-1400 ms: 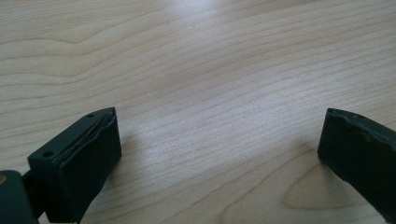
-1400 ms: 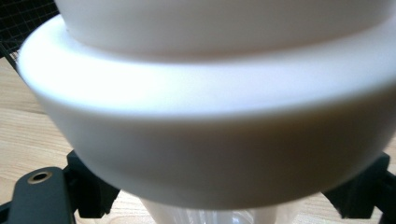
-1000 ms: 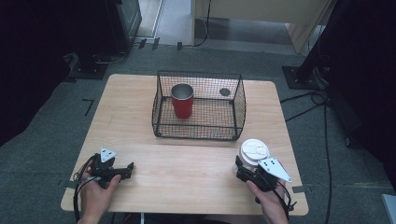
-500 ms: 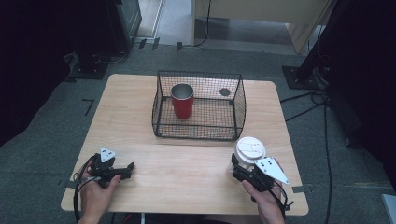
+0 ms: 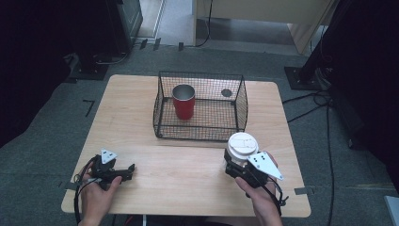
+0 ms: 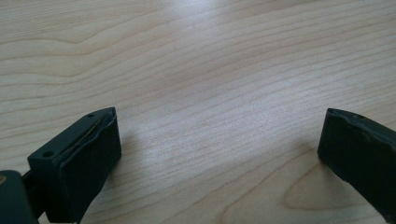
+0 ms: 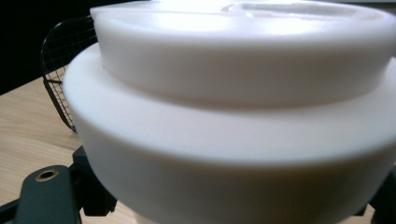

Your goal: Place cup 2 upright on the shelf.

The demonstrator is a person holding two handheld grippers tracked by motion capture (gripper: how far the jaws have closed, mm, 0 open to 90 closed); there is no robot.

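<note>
A white paper cup with a white lid (image 5: 242, 145) is held just above the table's front right, a little before the basket. My right gripper (image 5: 234, 163) is shut on its body under the lid. In the right gripper view the lid (image 7: 233, 93) looms close, with one black finger (image 7: 46, 196) at the lower left. My left gripper (image 5: 128, 170) rests at the front left, open, and its jaws (image 6: 219, 135) stand wide over bare wood. A red cup with a metal rim (image 5: 183, 101) stands upright in the left part of a black wire basket (image 5: 241, 108).
The basket sits at the middle back of the wooden table (image 5: 188, 183). A small dark round thing (image 5: 227, 92) lies at the basket's back right. Cables (image 5: 324, 101) run over the grey floor at the right. The basket's corner (image 7: 60, 70) appears behind the lid.
My right gripper has lifted the white cup and carried it a little left and toward the basket. The left gripper has stayed put.
</note>
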